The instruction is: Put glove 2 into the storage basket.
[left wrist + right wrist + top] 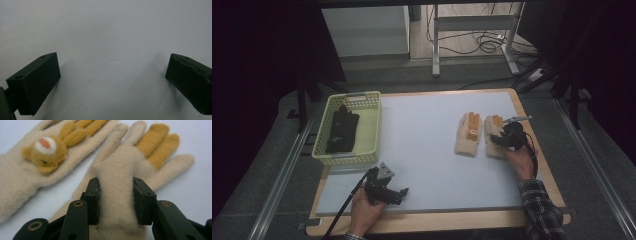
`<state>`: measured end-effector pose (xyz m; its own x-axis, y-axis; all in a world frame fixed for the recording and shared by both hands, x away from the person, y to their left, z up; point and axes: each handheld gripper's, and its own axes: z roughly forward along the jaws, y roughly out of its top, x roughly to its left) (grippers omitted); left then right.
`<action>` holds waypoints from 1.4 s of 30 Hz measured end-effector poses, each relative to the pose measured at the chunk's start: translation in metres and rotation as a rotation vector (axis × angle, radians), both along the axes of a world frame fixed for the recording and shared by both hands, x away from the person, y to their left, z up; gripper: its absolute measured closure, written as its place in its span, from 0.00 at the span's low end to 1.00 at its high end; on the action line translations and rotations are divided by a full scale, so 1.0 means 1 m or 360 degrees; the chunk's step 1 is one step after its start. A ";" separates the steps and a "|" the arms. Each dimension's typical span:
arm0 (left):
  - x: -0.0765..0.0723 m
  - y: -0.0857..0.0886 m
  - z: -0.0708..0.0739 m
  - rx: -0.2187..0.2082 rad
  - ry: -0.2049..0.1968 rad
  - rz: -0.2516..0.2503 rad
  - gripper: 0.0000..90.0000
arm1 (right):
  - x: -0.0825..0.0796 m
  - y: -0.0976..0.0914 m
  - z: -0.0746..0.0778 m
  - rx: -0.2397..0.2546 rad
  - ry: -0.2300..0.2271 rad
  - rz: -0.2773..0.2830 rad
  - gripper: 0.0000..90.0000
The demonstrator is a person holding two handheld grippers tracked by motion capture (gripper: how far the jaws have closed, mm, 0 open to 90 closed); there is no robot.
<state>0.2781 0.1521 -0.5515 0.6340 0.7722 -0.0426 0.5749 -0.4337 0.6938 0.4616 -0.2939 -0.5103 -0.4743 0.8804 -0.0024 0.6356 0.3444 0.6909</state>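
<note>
Right gripper view puts me right on top of the near glove [117, 195]: the right gripper [116, 202] has its jaws pinched in on the cream fleece of the palm, a ridge of cloth bunched up between the pads, so I call that a hold on the glove at a middling width. On the high view that glove [495, 137] lies flat on the right part of the table [427, 150], just beside its twin, the bear glove [468, 134], the two side by side and barely apart. Its long axis runs away from me, cuff towards my hand, fingers pointing to the far edge, the two middle fingers in mustard yellow. For a clean lift I judge I want the pads deeper on the fleece, because a bite on a shallow fold could slip; I keep the wrist low, squeeze firmly, then raise straight up so the cuff does not drag the neighbour along. The bear glove's thumb sits close, so I steer clear of it. My left gripper [387, 189] rests near the front edge of the table, jaws wide with nothing between them. Far left stands the yellow basket [371, 131] with a black glove [342, 131] inside.
</note>
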 end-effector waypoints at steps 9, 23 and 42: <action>0.000 0.000 0.000 0.0000 -0.0001 0.0001 0.00 | -0.019 -0.001 0.025 0.0088 -0.0093 0.0027 0.66; -0.001 0.000 0.000 -0.0003 -0.0006 0.0006 0.00 | -0.070 0.028 0.064 0.0137 -0.0185 0.0217 0.65; -0.001 0.000 -0.001 -0.0007 -0.0014 0.0012 0.00 | -0.095 0.136 0.049 0.0162 -0.0121 0.0566 0.64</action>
<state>0.2770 0.1519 -0.5521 0.6283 0.7769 -0.0408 0.5723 -0.4260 0.7007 0.3667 -0.1580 -0.4616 -0.7524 0.6581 0.0297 0.4343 0.4617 0.7735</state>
